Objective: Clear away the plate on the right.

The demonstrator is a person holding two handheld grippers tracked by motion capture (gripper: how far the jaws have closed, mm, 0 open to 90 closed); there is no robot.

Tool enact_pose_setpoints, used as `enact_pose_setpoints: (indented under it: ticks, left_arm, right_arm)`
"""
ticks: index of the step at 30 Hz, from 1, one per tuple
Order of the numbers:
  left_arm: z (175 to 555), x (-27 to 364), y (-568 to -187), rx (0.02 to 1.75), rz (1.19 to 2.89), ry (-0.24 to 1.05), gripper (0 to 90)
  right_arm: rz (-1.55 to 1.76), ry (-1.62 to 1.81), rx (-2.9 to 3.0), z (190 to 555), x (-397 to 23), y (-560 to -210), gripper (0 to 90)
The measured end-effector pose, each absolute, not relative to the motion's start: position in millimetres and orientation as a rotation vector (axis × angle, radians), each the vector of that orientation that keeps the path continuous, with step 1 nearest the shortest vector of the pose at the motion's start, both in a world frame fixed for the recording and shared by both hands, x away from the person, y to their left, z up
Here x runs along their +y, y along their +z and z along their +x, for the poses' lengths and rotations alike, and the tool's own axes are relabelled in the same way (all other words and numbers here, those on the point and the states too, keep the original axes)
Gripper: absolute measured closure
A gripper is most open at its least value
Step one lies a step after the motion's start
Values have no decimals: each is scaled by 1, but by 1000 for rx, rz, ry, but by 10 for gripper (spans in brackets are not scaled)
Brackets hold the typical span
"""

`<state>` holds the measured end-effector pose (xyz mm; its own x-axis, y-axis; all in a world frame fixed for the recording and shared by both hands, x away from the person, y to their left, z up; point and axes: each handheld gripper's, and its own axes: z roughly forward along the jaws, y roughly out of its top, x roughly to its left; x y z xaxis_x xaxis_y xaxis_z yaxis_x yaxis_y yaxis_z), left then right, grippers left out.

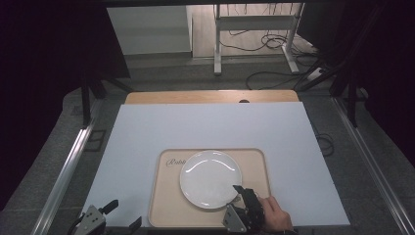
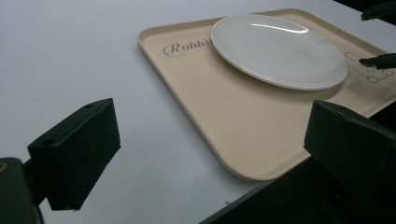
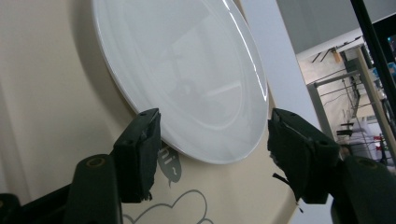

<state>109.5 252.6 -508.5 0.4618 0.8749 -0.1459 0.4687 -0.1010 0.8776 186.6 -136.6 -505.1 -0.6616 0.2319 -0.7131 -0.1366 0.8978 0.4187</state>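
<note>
A white plate (image 1: pixel 210 178) (image 2: pixel 280 51) (image 3: pixel 187 70) lies empty on a beige tray (image 1: pixel 164 208) (image 2: pixel 224 121) (image 3: pixel 46 93) printed with "Rabbit" lettering. My right gripper (image 1: pixel 240 194) (image 3: pixel 213 114), held by a hand (image 1: pixel 276 215), is turned on its side at the plate's near right rim. Its jaws stand open, one above and one below the rim, with the rim between them and no grip on it. In the left gripper view its two tips (image 2: pixel 380 60) show at the plate's far side. My left gripper (image 1: pixel 122 215) (image 2: pixel 215 109) is open with nothing in it, off the tray's near left corner.
The tray sits on a white board (image 1: pixel 205 127) covering a wooden table (image 1: pixel 210 96). Metal rails (image 1: pixel 68 166) run along both sides. A metal stand (image 1: pixel 218 49) and floor cables (image 1: pixel 274 44) lie beyond the table's far edge.
</note>
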Motion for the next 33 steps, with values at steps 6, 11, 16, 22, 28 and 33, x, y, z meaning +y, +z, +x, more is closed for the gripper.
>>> enact_pose_setpoints:
  ticks: [6, 11, 16, 22, 28, 33]
  left_arm:
    - [109, 253, -509, 1155, 1736, 522, 31]
    - [109, 253, -509, 1155, 1736, 522, 31]
    - [109, 253, -509, 1156, 1737, 522, 31]
    - [109, 253, -509, 1155, 1738, 522, 31]
    - [109, 252, -509, 1155, 1740, 523, 31]
    - [109, 252, -509, 1154, 1740, 523, 31]
  right_arm:
    - [126, 616, 2250, 190, -143, -503, 313]
    - [206, 680, 2260, 193, -151, -499, 289]
    - [297, 752, 2285, 197, -161, -494, 265]
    - [406, 840, 2321, 201, -171, -489, 219]
    - [473, 888, 2333, 204, -182, -487, 174]
    - [519, 928, 2333, 205, -188, -486, 151]
